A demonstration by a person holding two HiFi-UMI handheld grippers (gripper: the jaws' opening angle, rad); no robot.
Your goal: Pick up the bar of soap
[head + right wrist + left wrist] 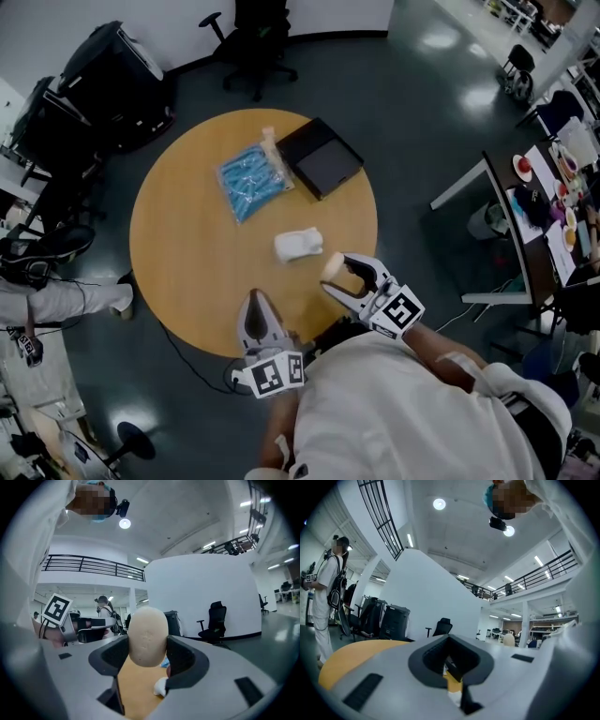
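Right gripper view first: what did the right gripper (339, 270) have?

Its fingers (190, 663) were pinching the bar of soap (148, 637), a cream oval standing upright between them, with the round worktop (187, 244) showing below.

So where did that put the soap?

In the head view it hung over the worktop's near right edge, and it looked clear of the surface, though I couldn't be sure of the gap.

And the left gripper (255, 305)?

It was at the near edge, fingers pressed together with nothing between them. It seemed to have no part in the job.

Which step was it, then?

By my reading the grasp was made and the lift was under way or about done. The next move called only for a steady squeeze while raising the soap; a smooth rounded bar could well slip if the pinch eased.

Any room to move?

Plenty. The nearest thing was a white crumpled wad (298, 245), near the soap toward the middle. A blue plastic packet (251, 178) and a black flat box (319, 156) lay well apart at the far side. Straight up, or back over the near edge, looked open.
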